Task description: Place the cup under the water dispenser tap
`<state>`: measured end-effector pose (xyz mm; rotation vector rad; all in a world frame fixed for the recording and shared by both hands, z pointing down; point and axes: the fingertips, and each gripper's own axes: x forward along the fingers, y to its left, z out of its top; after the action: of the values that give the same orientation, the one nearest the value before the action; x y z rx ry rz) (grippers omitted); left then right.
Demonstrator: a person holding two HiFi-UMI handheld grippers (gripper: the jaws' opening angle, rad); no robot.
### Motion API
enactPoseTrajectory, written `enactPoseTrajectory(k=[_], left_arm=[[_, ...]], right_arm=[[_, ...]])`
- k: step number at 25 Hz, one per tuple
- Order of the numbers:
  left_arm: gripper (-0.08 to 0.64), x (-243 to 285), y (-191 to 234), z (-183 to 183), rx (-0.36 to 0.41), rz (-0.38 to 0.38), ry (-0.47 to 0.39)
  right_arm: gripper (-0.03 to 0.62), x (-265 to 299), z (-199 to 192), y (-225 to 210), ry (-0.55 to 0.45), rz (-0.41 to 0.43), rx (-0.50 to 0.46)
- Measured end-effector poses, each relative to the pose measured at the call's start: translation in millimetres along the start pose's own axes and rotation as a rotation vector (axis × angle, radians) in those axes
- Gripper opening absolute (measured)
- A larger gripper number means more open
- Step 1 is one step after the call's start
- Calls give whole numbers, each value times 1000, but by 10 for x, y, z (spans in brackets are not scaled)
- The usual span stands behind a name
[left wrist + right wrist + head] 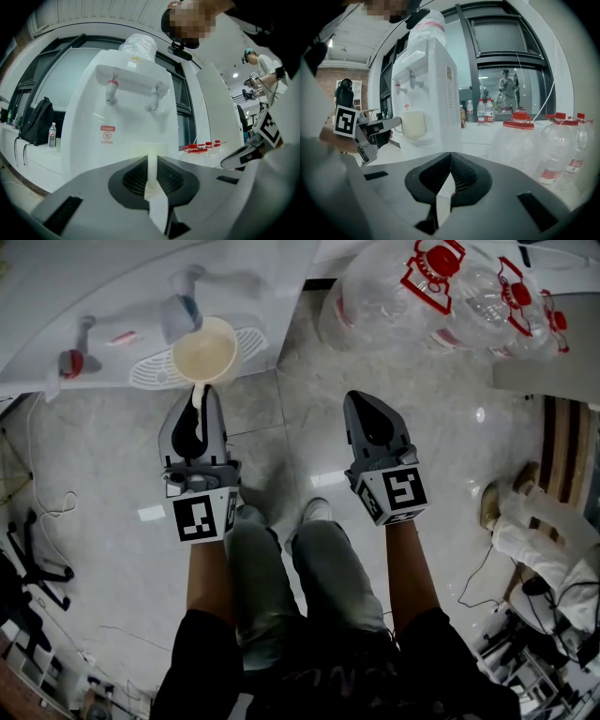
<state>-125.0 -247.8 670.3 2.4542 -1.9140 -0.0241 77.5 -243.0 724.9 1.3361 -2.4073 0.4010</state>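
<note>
Cup (205,351), handle clamped between left gripper (197,397) jaws, below water dispenser tap (178,315); right gripper (361,407) jaws together, empty.

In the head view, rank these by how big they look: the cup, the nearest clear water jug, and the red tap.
1. Clear water jug, largest by far.
2. Cup.
3. Red tap, smallest.
Their distances from the camera differ, so this ranks apparent size only.

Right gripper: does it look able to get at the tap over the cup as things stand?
Probably yes. The right gripper is empty, jaws together, and nothing stands between it and the tap. The left gripper holds the cup from the near side, leaving the right side free.
</note>
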Motion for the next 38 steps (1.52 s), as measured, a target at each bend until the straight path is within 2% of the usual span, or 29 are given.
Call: enactPoseTrajectory(k=[4,10,19,22,31,35,38], left_arm=[[44,4,-7,14,-5,-2,-6],[44,-24,22,-83,17,13,46],[44,-50,20,-118,16,19,46],[44,-45,21,-119,18,19,44],[44,-50,26,-122,3,14,42],[44,-53,6,-125,3,10,37],[75,-52,-19,-120,15,2,35]], right_arm=[[12,-8,-15,3,8,-4,10],[12,-35,-86,20,32,-3,16],[12,-21,-131,38,38,3,10],[12,4,-96,37,7,3,6],[12,-21,-209,22,67,-1,16],[12,26,-111,29,-8,4,9],[12,-2,-194,47,38,13,9]])
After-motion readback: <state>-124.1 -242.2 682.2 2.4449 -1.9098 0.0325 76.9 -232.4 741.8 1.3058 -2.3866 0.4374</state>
